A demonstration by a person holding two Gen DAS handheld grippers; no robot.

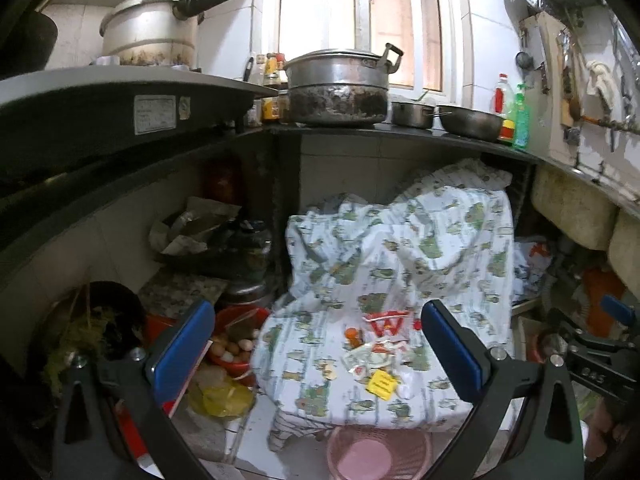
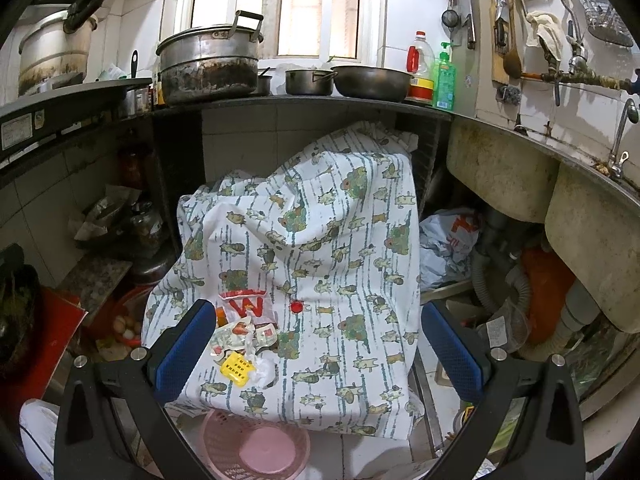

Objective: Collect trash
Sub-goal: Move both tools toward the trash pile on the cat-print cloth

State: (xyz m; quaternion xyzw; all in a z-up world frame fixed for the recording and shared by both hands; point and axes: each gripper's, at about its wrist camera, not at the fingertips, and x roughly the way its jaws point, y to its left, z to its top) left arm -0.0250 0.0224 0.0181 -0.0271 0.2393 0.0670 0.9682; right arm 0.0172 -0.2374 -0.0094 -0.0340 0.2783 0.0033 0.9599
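Both blue-padded grippers hang with jaws spread wide and nothing between them: the left gripper [image 1: 318,346] and the right gripper [image 2: 316,346], each above the round pink plastic basket [image 2: 256,442] on the floor. Left of the basket sits a red bowl of eggs [image 1: 236,346] with a crumpled yellow plastic bag [image 1: 220,400] just in front of it. Behind the basket stands a bulky thing draped in a white cloth printed with green animals [image 2: 320,240]; the small heap of torn wrappers and a yellow packet [image 2: 242,344] lies on the cloth's near left part. Above, on the dark desk [image 2: 300,101], a blackened lidded metal pot [image 2: 208,62] stands.
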